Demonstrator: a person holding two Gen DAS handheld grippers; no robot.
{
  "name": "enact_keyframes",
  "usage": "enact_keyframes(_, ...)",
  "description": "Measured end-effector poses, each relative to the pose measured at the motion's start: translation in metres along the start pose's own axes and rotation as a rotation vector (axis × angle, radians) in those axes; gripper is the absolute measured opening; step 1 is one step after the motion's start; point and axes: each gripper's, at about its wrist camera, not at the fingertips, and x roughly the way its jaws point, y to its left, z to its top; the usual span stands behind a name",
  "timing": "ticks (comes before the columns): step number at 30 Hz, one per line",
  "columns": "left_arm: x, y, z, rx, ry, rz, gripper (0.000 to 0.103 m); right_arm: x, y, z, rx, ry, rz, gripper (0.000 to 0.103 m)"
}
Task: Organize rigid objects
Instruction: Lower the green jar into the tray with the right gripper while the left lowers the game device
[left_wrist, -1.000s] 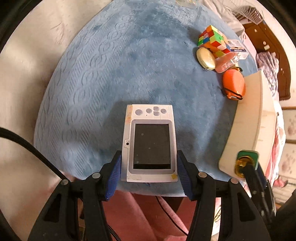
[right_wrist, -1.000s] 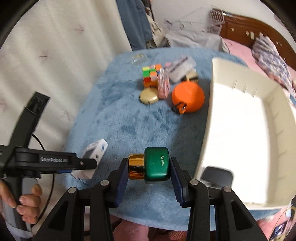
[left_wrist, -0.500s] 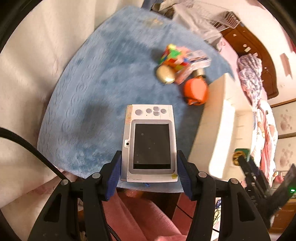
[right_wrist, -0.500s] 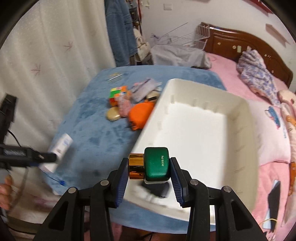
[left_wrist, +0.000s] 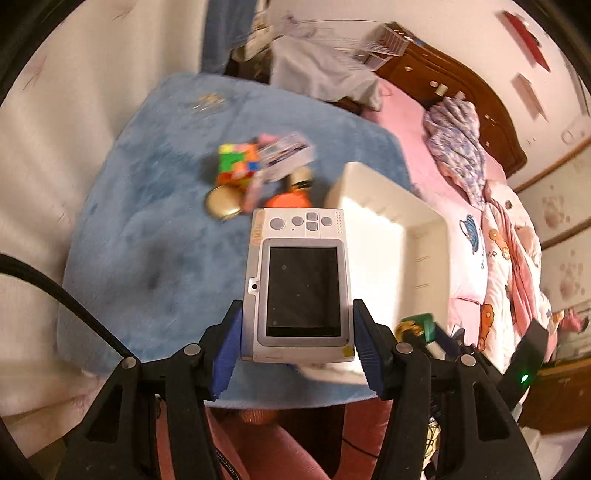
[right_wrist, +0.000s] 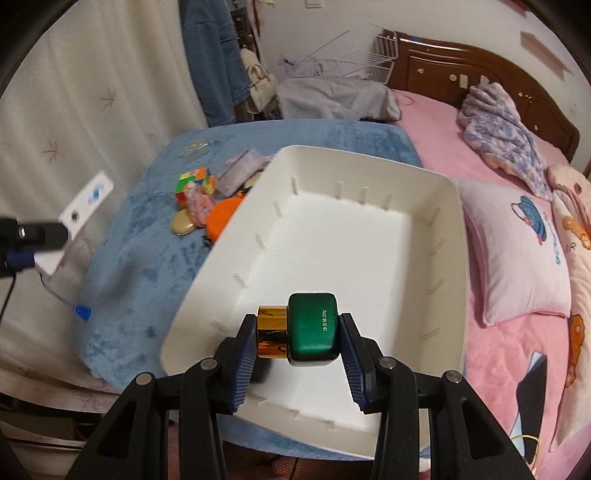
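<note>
Since the earlier frame, both your hands have travelled: your left gripper (left_wrist: 297, 343) has lifted away from the blue cloth, so the left wrist view takes in the whole desk (left_wrist: 147, 240) and the bed beyond, and your right gripper (right_wrist: 297, 350) has swung from above the cloth to above the white tray (right_wrist: 447, 229).

Left jaws: clamped on the long sides of the white digital camera (left_wrist: 299, 284), screen facing the lens, button row at 12 o'clock. The camera is held in the air, clear of the desk. In the right wrist view the same camera (right_wrist: 86, 206) shows at 9 o'clock, lens side visible, motion-blurred.

Right jaws: pinching the green bottle with gold cap (right_wrist: 301, 334), lying crosswise, cap toward 9 o'clock, green body toward 3 o'clock. It hangs above the near end of the tray floor and casts a dark shadow there; no contact with the tray visible. In the left wrist view the bottle (left_wrist: 417, 326) appears at 4 o'clock, over the tray's near edge.

On the desk, at 10 o'clock from the tray in the right wrist view, a cluster sits close together: colour cube (right_wrist: 194, 182), round gold compact (right_wrist: 183, 223), orange case (right_wrist: 221, 221) touching the tray's outer wall, pink packet (right_wrist: 201, 206), and a pale wrapped pack (right_wrist: 242, 171). The tray floor is bare white.
</note>
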Motion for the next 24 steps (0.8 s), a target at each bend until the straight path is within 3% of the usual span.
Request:
enact_keyframes(8,0.039,-0.062,-0.004,0.155,0.033,0.029,0.060,0.008,-0.030,-0.016,0.106,0.008,0.044,0.044)
enact_keyframes(13,0.055,-0.075,-0.006,0.149,0.064,0.022,0.060,0.009,-0.046,-0.019,0.143,-0.006,0.050,0.044)
enact_keyframes(14,0.059,-0.077,-0.006,0.154,0.069,0.028,0.060,0.007,-0.049,-0.017,0.147,-0.009,0.056,0.046)
enact_keyframes(17,0.063,-0.083,-0.007,0.176,0.064,0.038,0.062,0.005,-0.060,-0.012,0.169,-0.004,0.068,0.066)
enact_keyframes(20,0.062,-0.084,-0.004,0.182,0.036,0.017,0.063,0.004,-0.068,-0.009,0.167,-0.005,0.032,0.066)
enact_keyframes(22,0.061,-0.082,-0.001,0.177,0.033,0.012,0.071,0.007,-0.072,-0.009,0.161,0.009,0.026,0.068)
enact_keyframes(24,0.060,-0.077,0.003,0.181,0.017,0.032,0.072,0.011,-0.075,-0.009,0.163,0.029,0.010,0.071)
